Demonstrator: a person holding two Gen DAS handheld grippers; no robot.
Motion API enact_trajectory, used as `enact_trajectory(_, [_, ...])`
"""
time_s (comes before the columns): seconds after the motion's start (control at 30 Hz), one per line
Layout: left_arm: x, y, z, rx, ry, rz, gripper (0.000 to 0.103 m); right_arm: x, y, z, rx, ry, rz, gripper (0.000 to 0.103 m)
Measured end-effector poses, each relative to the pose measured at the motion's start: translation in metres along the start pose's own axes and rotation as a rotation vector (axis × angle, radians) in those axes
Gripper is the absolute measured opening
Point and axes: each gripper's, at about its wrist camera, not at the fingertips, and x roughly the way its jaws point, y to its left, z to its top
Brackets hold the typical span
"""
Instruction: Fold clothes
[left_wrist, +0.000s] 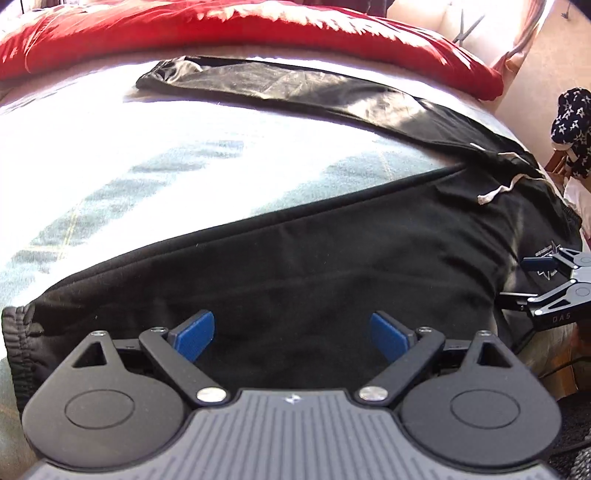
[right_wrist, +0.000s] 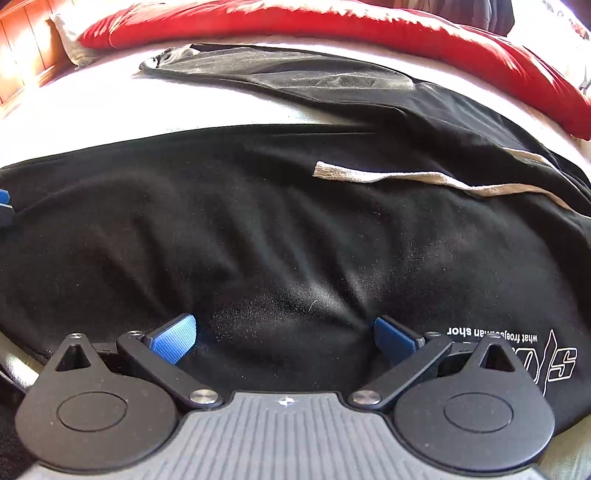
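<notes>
1. The black sweatpants (left_wrist: 332, 258) are spread flat on the bed (left_wrist: 147, 155). In the left wrist view the near leg runs as a long diagonal from the elastic cuff (left_wrist: 14, 332) at lower left up to the waist at the right edge.
2. The other leg (left_wrist: 295, 88) stretches toward the upper left of the frame, so the two legs fan out in a V from the waist.
3. A white drawstring (right_wrist: 406, 177) lies loose over the waist area, and there's white printed lettering (right_wrist: 517, 343) at lower right in the right wrist view.
4. Left claw (left_wrist: 291, 338): blue pads wide apart, hanging over the leg fabric, nothing pinched.
5. Right claw (right_wrist: 284, 338): also spread apart, right above the wrinkled black cloth, not clamped on anything.
6. The bed has a pale, sunlit cover, with a red blanket (left_wrist: 258, 33) bunched along the top of the frame. Wood panelling (right_wrist: 22, 55) shows at upper left in the right wrist view.
</notes>
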Motion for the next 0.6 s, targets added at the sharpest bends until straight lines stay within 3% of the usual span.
enact_trajectory(0.2, [0.031, 0.002, 0.012, 0.019, 0.063, -0.070, 0.092, -0.001, 0.007, -0.001, 0.025, 0.005, -0.044, 0.103])
enact_trajectory(0.43, [0.012, 0.000, 0.052, 0.093, -0.073, -0.196, 0.092, 0.001, 0.015, 0.009, 0.064, 0.070, -0.102, 0.103])
enact_trajectory(0.6, [0.032, -0.024, 0.078, 0.143, -0.063, -0.218, 0.092, -0.013, 0.010, 0.010, 0.123, 0.074, -0.122, 0.103])
